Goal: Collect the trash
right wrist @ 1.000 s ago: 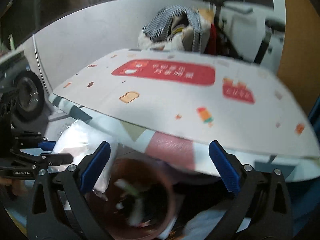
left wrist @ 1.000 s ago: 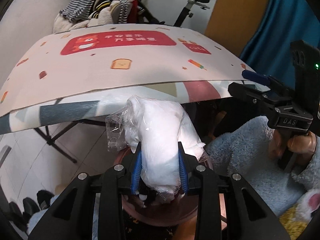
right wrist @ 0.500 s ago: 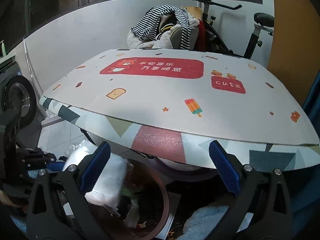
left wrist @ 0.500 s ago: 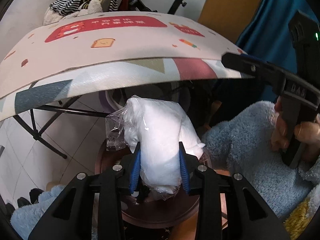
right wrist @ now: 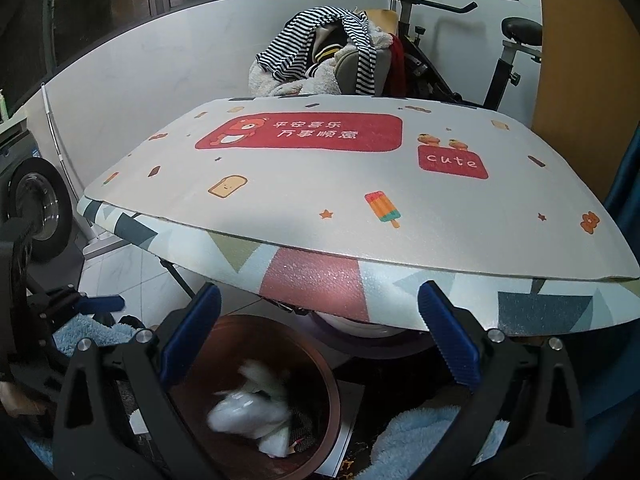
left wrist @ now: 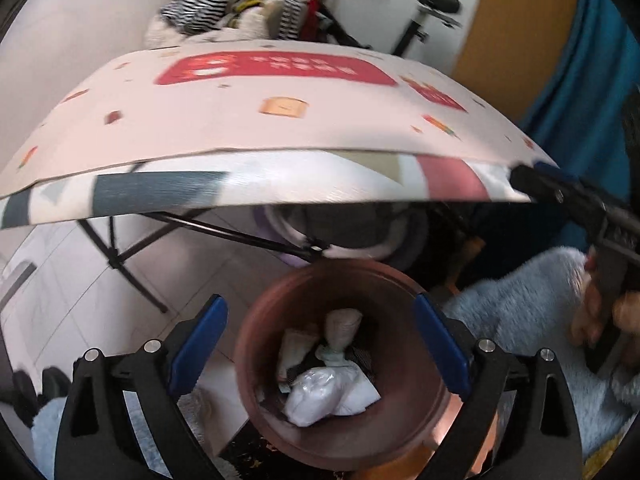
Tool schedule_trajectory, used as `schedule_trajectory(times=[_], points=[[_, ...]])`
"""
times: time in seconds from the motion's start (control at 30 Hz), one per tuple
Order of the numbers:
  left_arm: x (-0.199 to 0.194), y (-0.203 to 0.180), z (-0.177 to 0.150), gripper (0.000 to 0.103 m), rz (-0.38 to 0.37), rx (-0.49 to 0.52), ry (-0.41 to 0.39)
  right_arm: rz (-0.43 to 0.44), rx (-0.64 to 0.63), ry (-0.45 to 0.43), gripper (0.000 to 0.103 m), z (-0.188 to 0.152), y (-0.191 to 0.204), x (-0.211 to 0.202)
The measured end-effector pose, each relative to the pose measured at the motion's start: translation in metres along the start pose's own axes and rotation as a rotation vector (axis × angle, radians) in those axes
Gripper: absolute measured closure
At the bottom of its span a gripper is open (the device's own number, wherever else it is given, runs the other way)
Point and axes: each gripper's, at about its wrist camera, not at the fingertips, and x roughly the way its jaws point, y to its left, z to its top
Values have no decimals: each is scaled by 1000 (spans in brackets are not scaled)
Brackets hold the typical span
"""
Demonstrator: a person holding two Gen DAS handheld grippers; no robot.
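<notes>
A white plastic-wrapped wad of trash (left wrist: 326,396) lies inside a brown round bin (left wrist: 416,396) on the floor, on top of other scraps. My left gripper (left wrist: 320,350) is open and empty, straddling the bin's mouth from above. In the right wrist view the wad (right wrist: 246,408) shows blurred inside the bin (right wrist: 320,364). My right gripper (right wrist: 318,338) is open and empty, above the bin's far rim, below the table edge. The left gripper (right wrist: 98,304) shows at that view's left edge.
A folding table with a printed mat (right wrist: 360,184) overhangs the bin; its black legs (left wrist: 120,256) stand left. Blue fluffy fabric (left wrist: 532,304) lies right of the bin. Clothes (right wrist: 320,56) and an exercise bike (right wrist: 508,52) stand behind. A washing machine (right wrist: 28,196) is far left.
My left gripper opened and let go of the white wad, which dropped into the bin. The right gripper stayed open and barely moved.
</notes>
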Motion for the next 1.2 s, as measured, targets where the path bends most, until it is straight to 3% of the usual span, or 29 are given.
schedule_trajectory(times=[0.2,0.57,0.67,0.87,1.2], points=[[-15,16,4,9,46,-74,-72,1,11,5,6,0,0,1],[-21,25,5,9,68,-115,-94,0,13,8,6,0,-1,2],[-27,25,9,9,123,-106,-110,1,16,9,6,-1,-1,3],[-66,24,49,8,253,-50,-231,-1,18,36,6,11,-3,3],[-176,1,134,6,332,-45,-497,-110,-73,-48,6,102,9,-50]])
